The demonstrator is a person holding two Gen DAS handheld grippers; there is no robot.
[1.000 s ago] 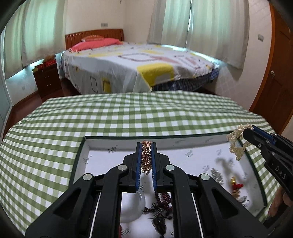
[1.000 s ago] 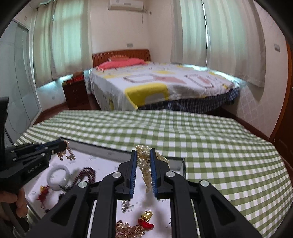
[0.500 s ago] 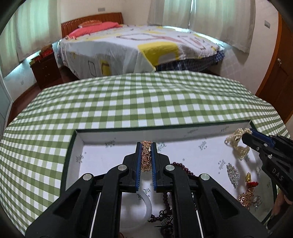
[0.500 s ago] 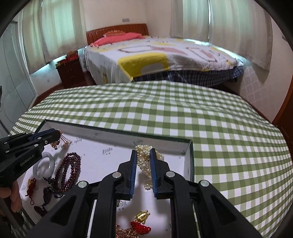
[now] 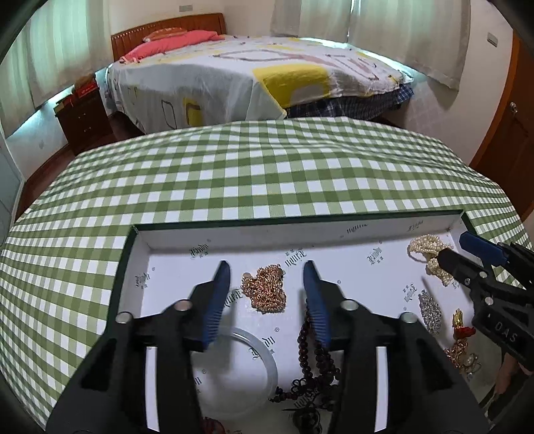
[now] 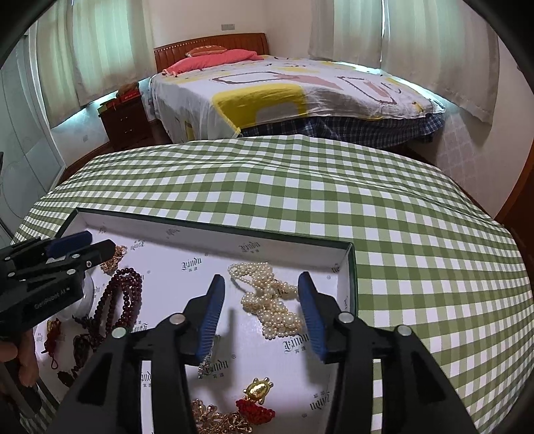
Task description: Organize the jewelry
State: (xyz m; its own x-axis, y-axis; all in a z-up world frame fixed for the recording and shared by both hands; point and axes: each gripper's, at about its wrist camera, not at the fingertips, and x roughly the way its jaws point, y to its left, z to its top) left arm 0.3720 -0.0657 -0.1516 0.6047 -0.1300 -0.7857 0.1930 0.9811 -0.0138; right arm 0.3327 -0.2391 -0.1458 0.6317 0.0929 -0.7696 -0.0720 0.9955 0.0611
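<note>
Left wrist: gold chain [image 5: 266, 293] lay heaped in tray [image 5: 200, 236], left gripper [image 5: 267, 279] jaws just opened, straddling it untouched. Pearls [image 6: 271, 300] likewise freed between right gripper [image 6: 261, 293] jaws near tray's corner, apparently spaced apart for sorting. Tray on checked worktop [image 5: 233, 180].

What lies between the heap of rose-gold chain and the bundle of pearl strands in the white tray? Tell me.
In the left wrist view, only bare printed tray floor separates the rose-gold chain from the pearl strands.

curtained bedroom [image 5: 400, 36], made bed [image 5: 253, 76], wooden headboard [image 5: 167, 30]
</note>
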